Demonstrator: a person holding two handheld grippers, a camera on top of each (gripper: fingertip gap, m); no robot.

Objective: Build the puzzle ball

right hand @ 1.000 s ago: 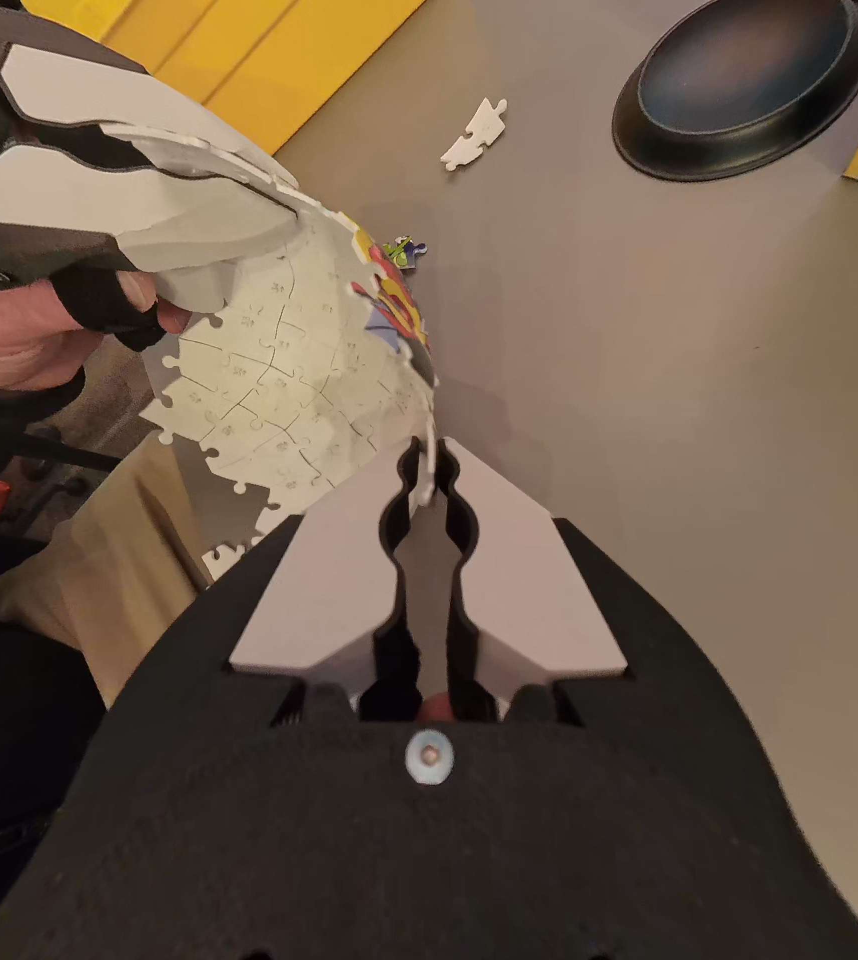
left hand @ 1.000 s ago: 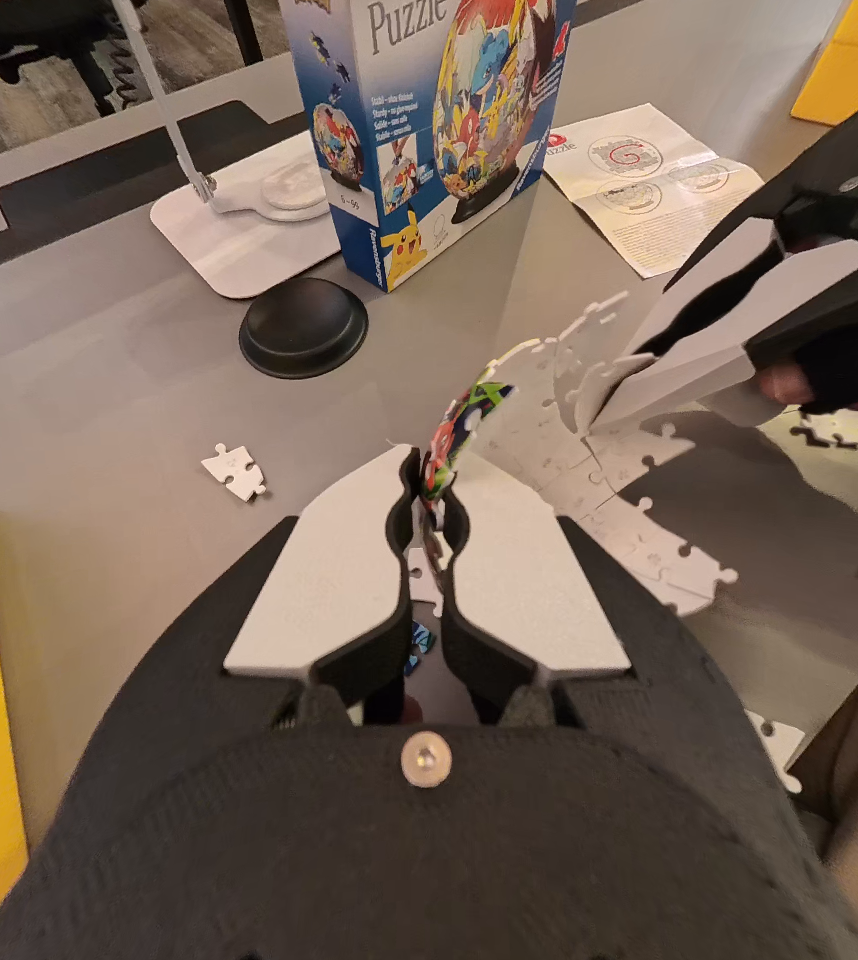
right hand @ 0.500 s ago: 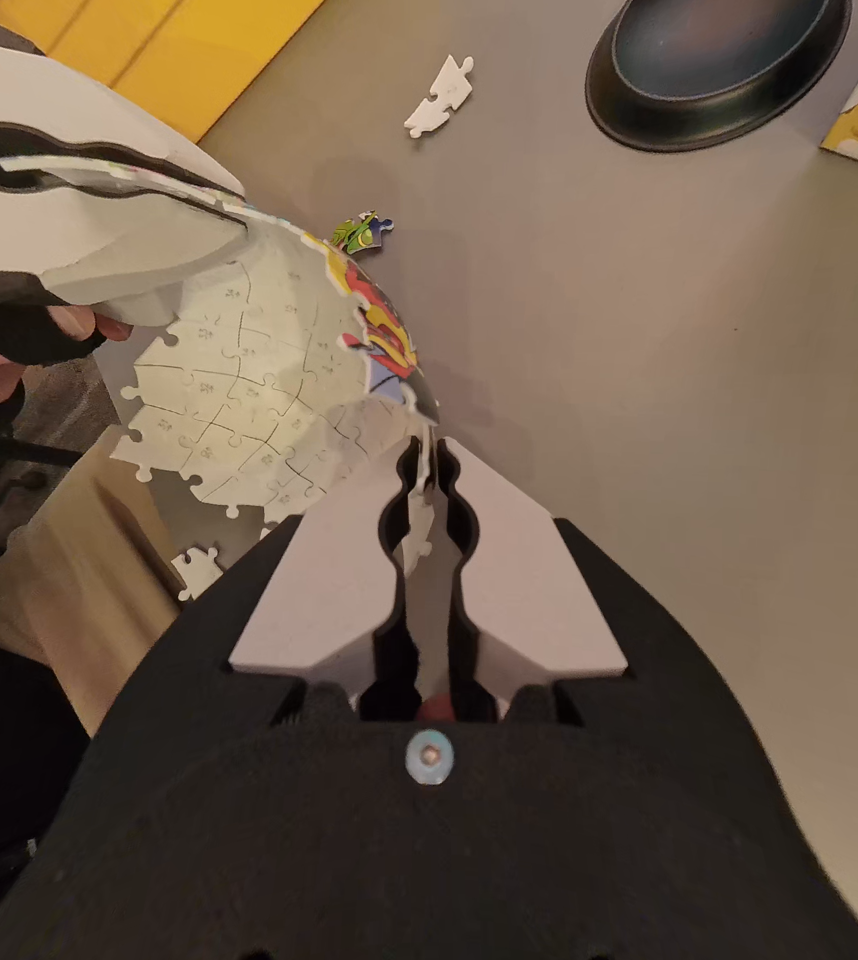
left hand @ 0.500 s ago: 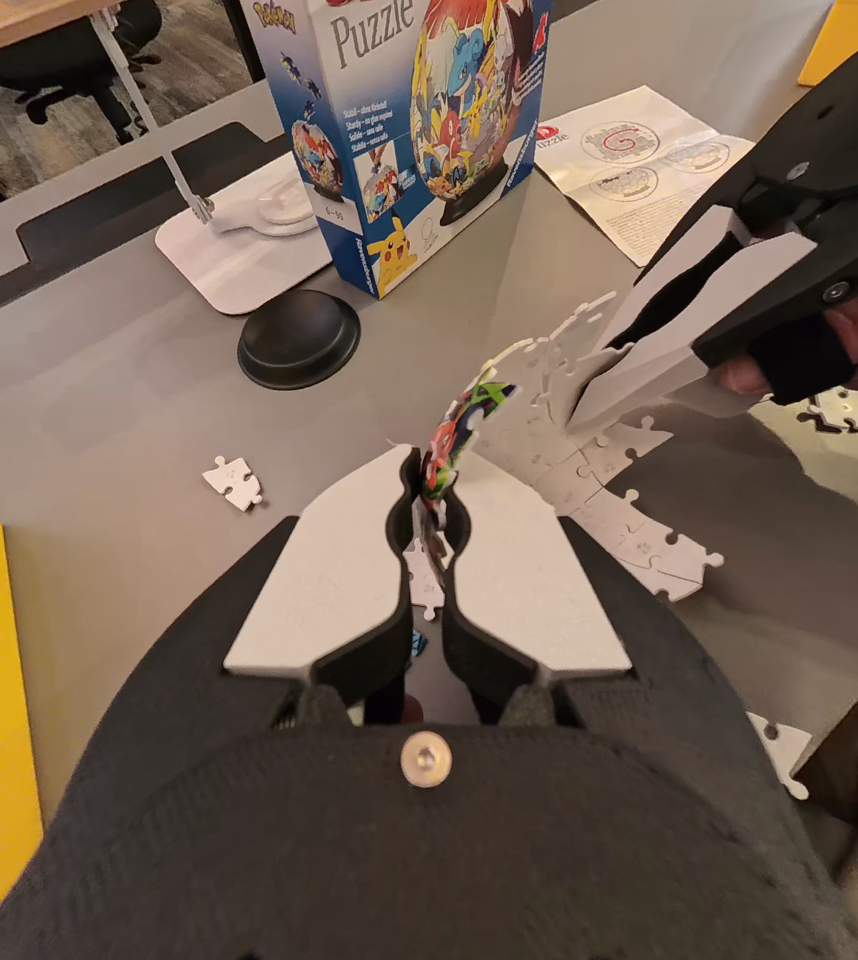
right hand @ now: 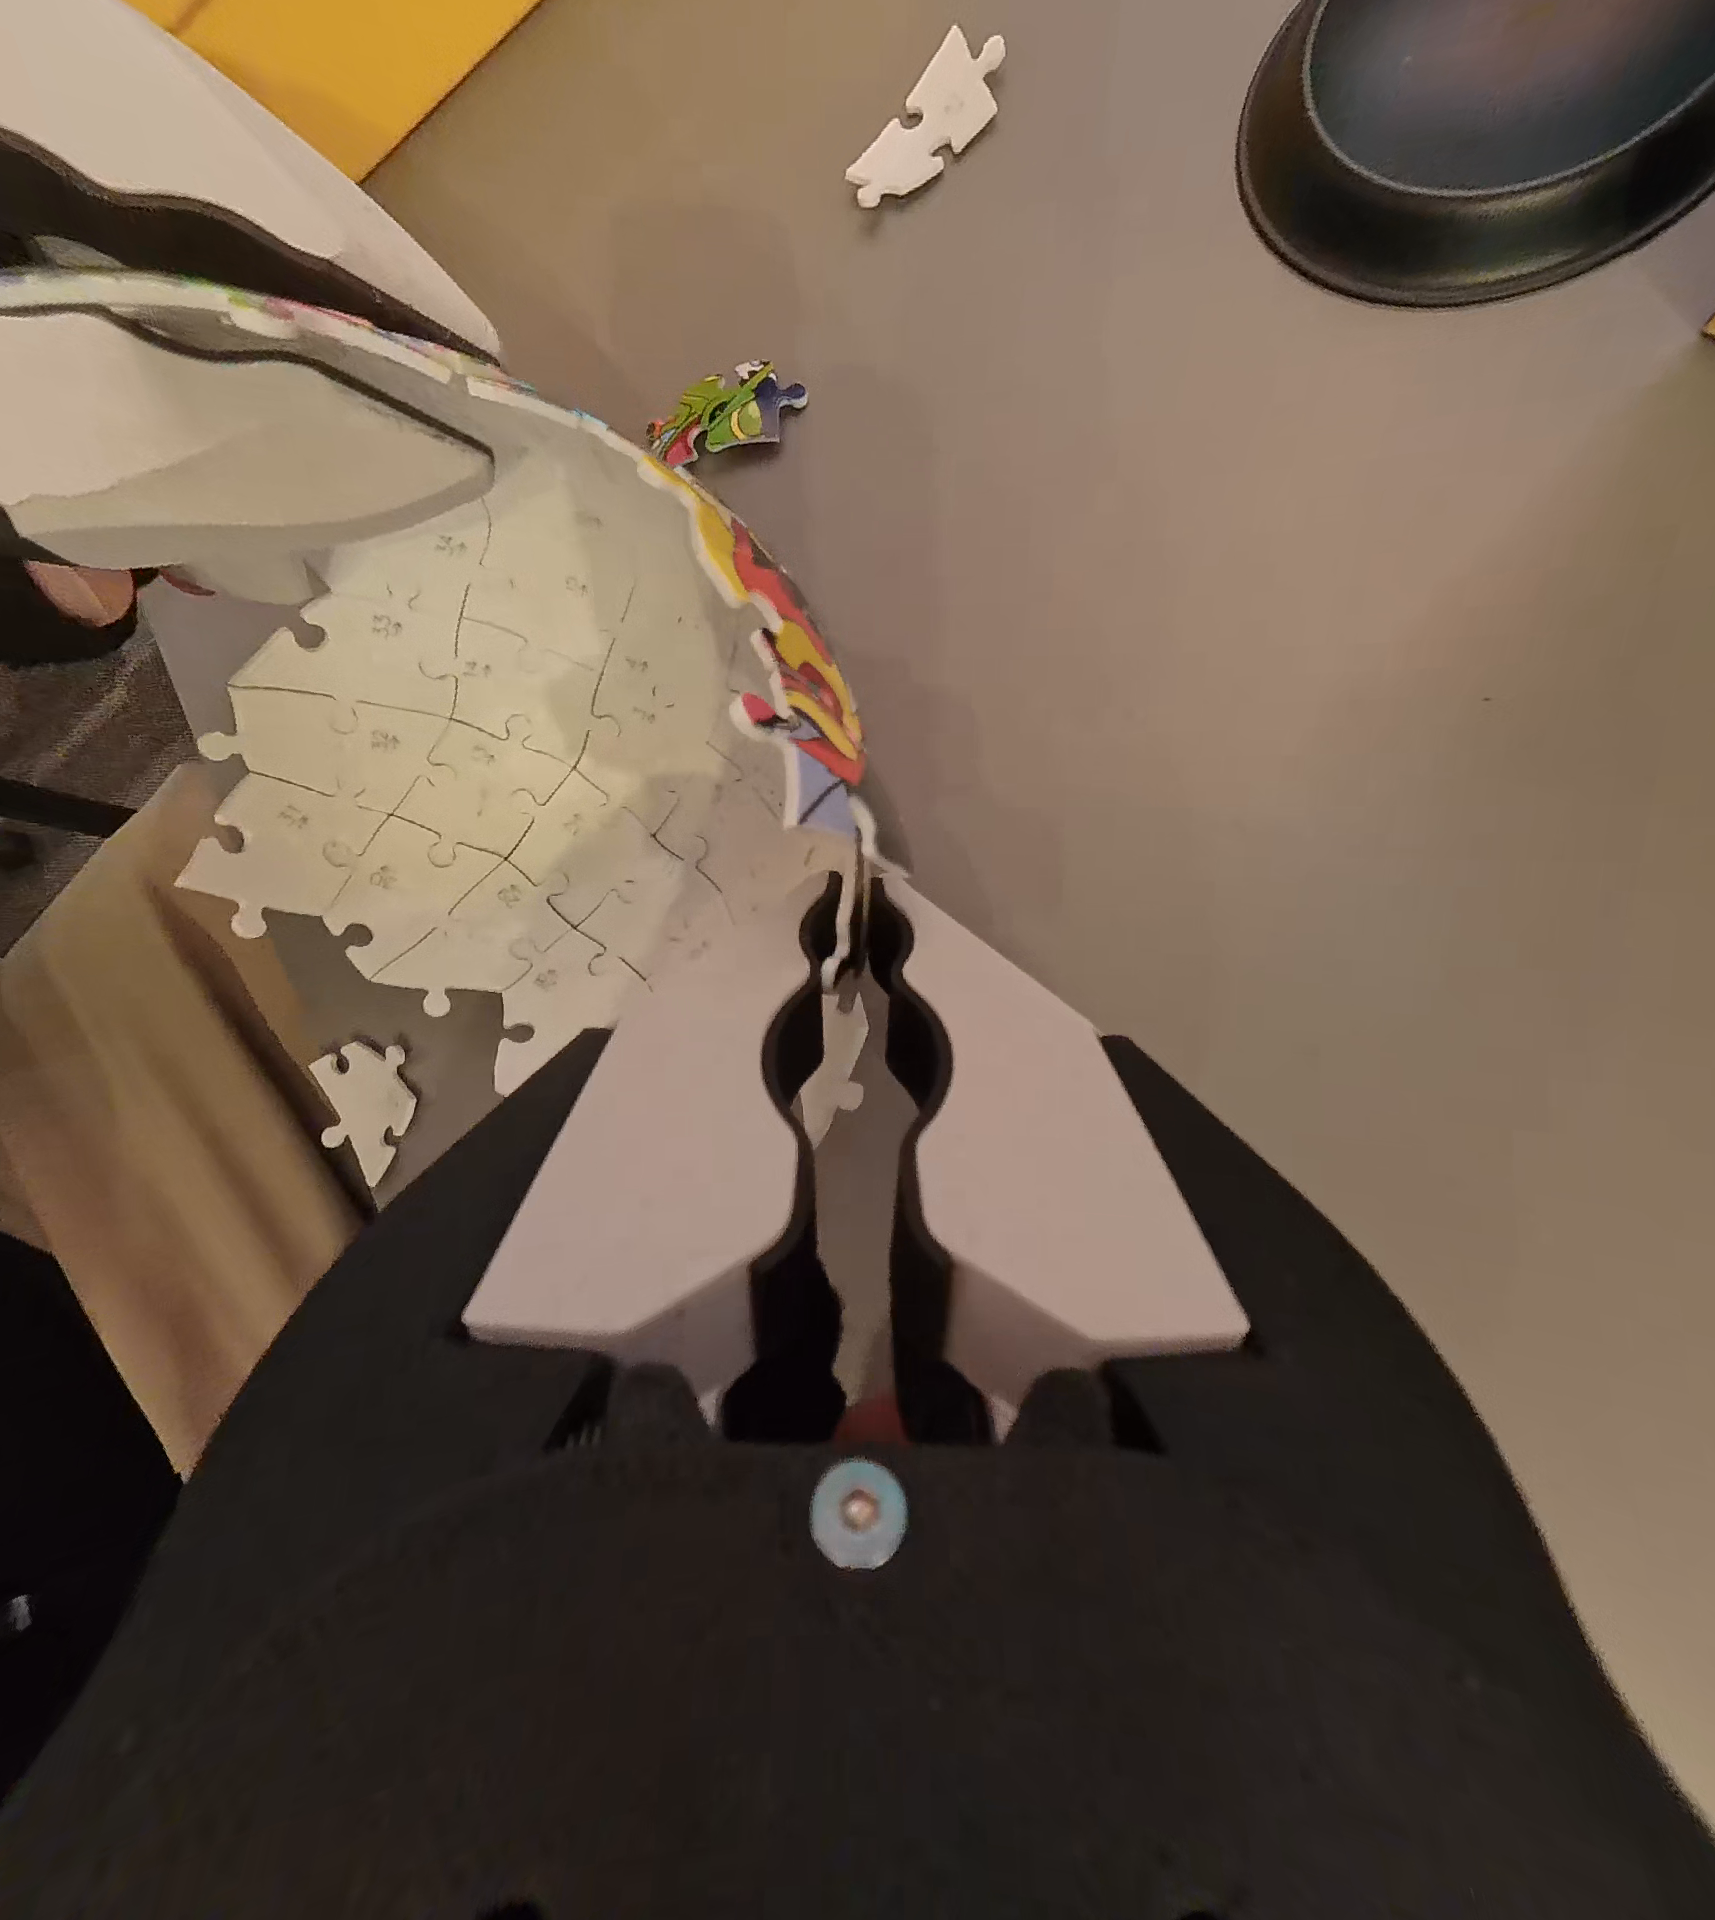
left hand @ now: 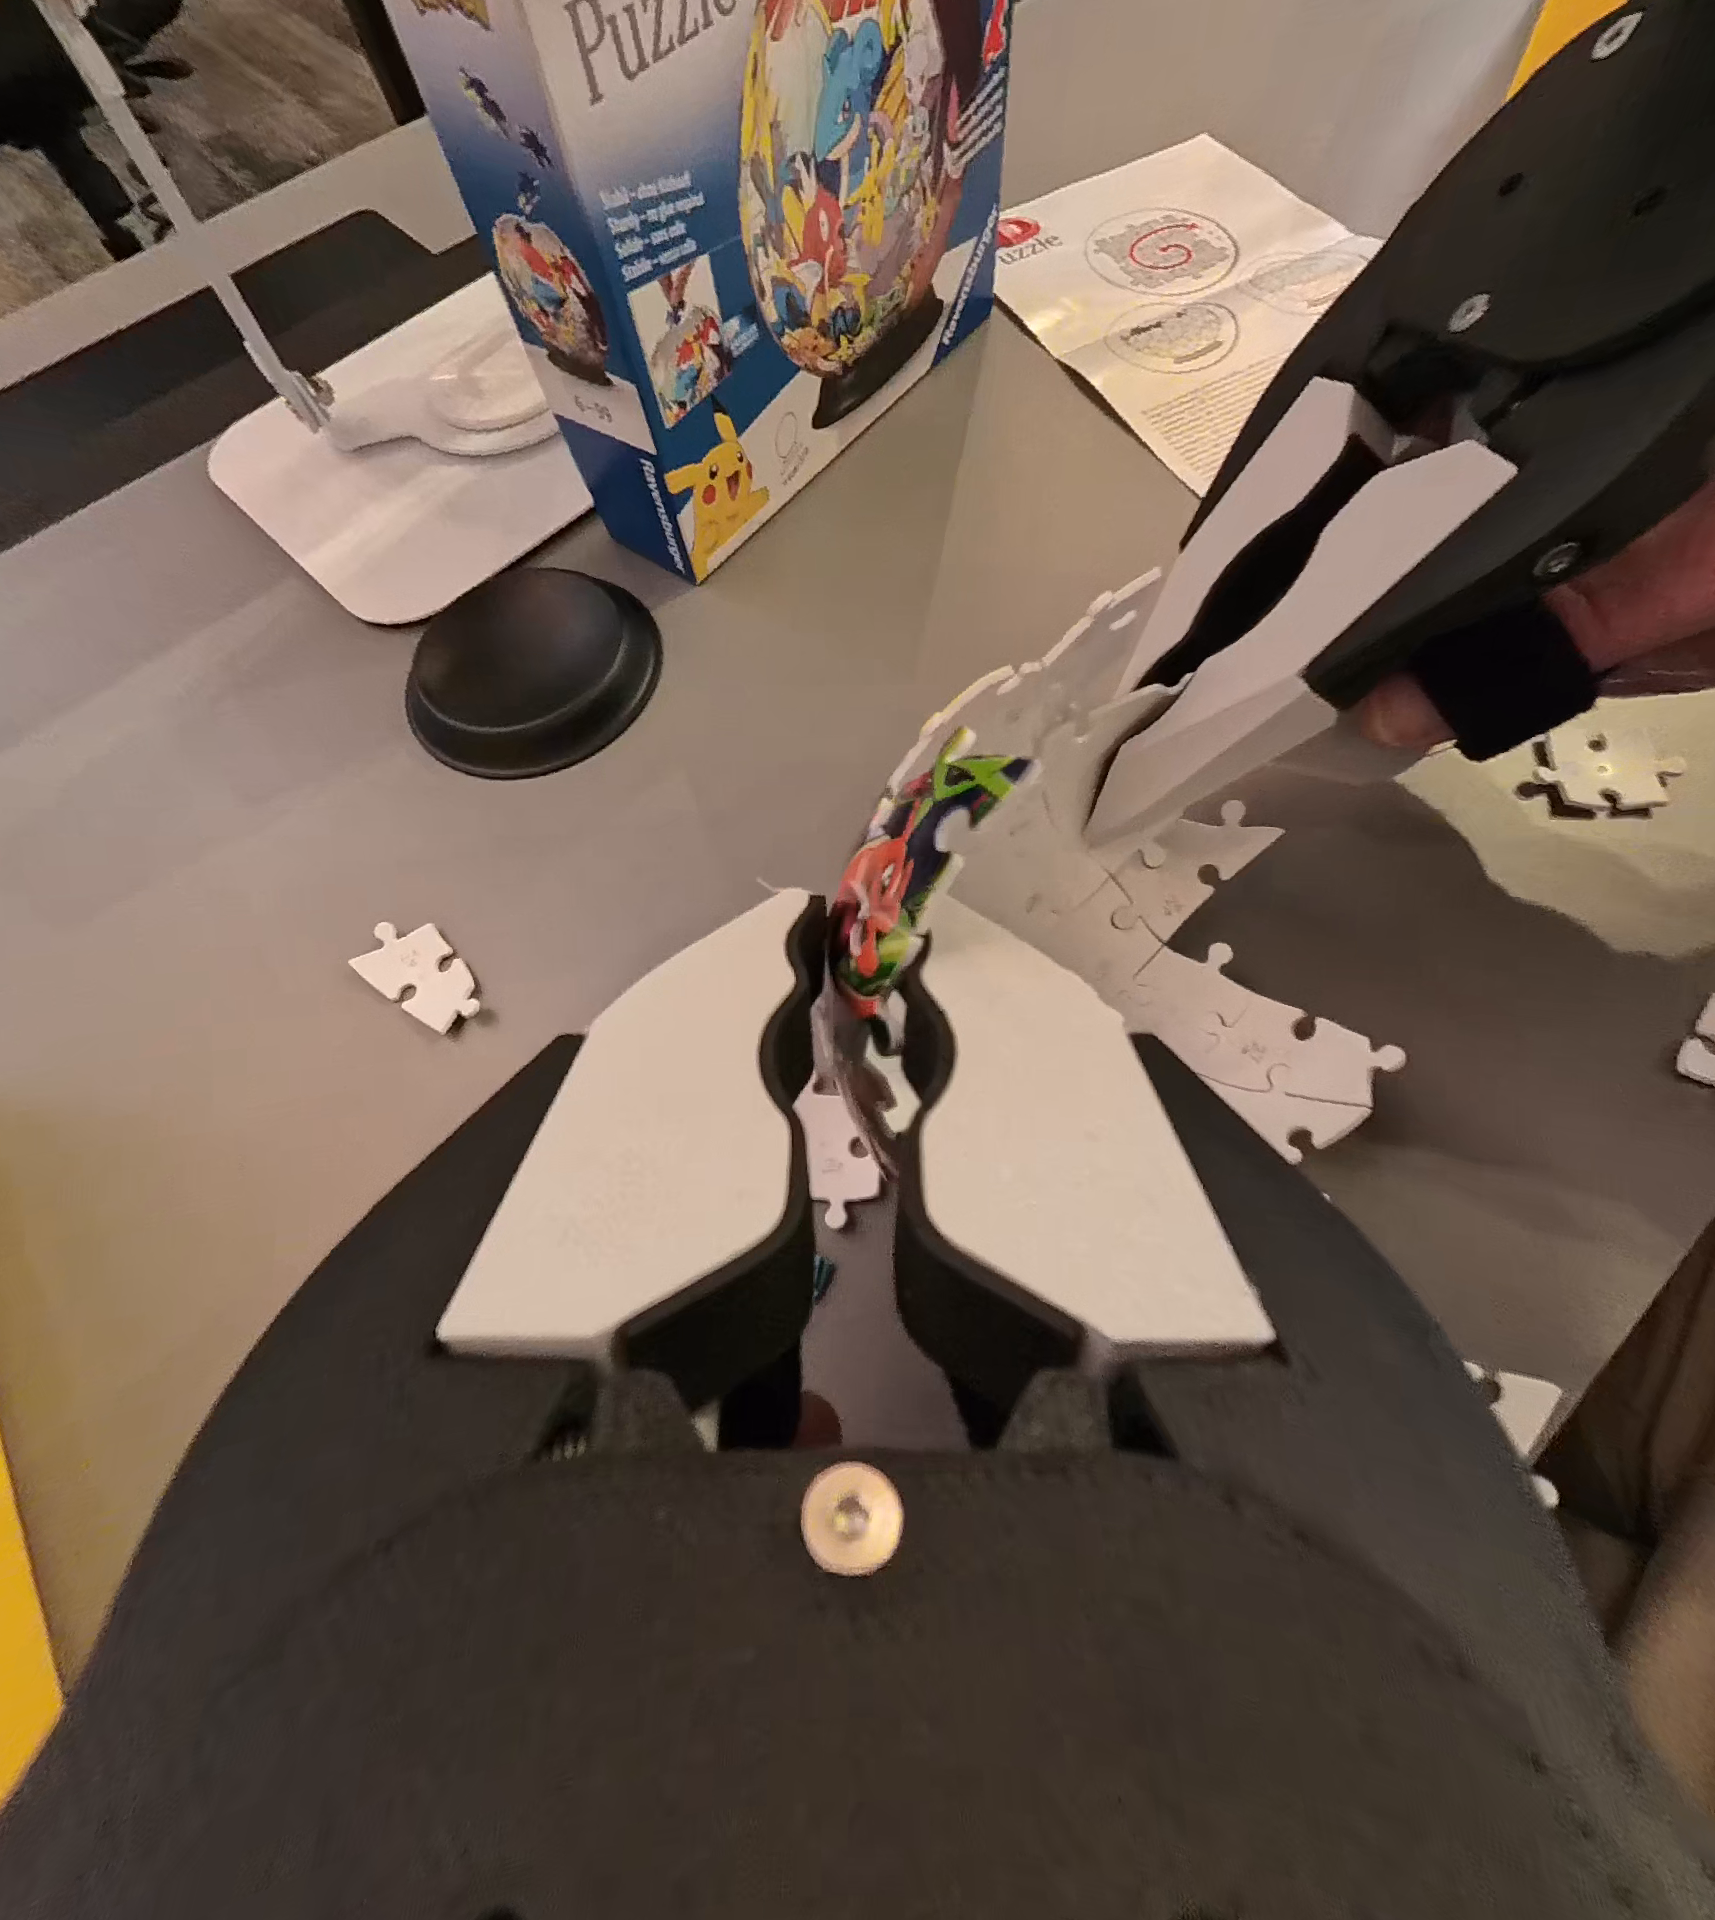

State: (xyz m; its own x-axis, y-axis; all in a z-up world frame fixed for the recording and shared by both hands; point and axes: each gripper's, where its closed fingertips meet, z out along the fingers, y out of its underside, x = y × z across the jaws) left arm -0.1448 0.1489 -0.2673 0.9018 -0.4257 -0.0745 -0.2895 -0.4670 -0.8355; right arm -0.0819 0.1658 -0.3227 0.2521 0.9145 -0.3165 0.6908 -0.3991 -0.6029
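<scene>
Gripping opposite rims, both tools hold the curved puzzle shell (right hand: 479, 748), seemingly hollow-side right.

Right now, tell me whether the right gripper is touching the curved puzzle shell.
Touching. The right wrist view shows the right gripper with its jaws closed on the edge of the curved puzzle shell; the left wrist view shows its fingers pinching the shell's white inner side.

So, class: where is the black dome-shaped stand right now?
The black stand sits on the grey table, left of centre in the left wrist view, just in front of the puzzle box.
</scene>
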